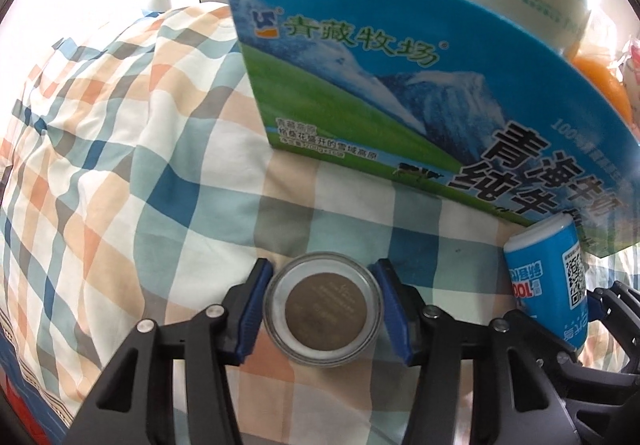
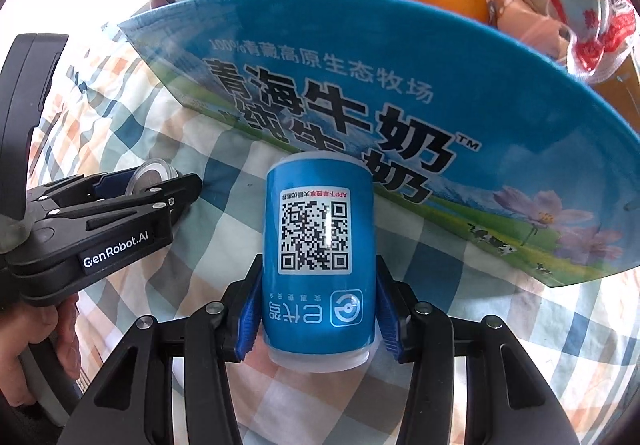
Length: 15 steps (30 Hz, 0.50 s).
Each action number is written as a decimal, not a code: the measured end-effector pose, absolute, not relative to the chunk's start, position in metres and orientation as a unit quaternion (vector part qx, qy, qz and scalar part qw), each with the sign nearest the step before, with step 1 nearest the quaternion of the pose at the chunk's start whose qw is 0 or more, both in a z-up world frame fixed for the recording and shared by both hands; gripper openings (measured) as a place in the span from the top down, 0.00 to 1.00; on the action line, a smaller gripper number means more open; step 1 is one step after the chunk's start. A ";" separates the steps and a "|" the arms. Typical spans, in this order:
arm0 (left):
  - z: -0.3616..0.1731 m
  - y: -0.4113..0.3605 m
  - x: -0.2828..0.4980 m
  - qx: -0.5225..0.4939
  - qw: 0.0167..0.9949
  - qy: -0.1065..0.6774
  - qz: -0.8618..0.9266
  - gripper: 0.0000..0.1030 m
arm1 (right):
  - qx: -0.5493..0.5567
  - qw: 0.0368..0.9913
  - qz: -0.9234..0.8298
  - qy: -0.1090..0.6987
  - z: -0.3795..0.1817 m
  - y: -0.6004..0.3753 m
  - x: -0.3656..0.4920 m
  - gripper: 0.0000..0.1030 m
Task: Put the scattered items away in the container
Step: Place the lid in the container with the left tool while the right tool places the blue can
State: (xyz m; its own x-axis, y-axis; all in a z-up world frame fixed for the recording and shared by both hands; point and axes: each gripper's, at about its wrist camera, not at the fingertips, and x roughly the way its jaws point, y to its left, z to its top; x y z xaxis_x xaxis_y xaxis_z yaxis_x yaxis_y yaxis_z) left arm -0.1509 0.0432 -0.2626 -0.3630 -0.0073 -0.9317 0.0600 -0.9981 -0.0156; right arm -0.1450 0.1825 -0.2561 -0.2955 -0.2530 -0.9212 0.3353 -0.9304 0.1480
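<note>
L gripper [image 1: 323, 309] jaws half-closed, R gripper [image 2: 318, 315] clamped, both angled down.

You get bright daylight from behind milk carton [image 1: 400, 85], upper left corners blown out white; glare streak on blue can [image 2: 320, 245]; strong fisheye bending, dark vignette at edges.
</note>
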 end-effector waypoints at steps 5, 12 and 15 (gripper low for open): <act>-0.236 0.045 -0.129 0.542 0.021 0.019 -0.840 0.49 | 0.550 0.194 -0.812 0.031 -0.240 0.190 -0.142 0.51; -0.175 0.050 -0.101 0.490 0.017 0.020 -0.871 0.49 | 0.509 0.226 -0.830 0.028 -0.193 0.192 -0.130 0.51; -0.149 0.058 -0.104 0.468 0.013 0.027 -0.883 0.49 | 0.489 0.236 -0.839 0.024 -0.175 0.177 -0.130 0.51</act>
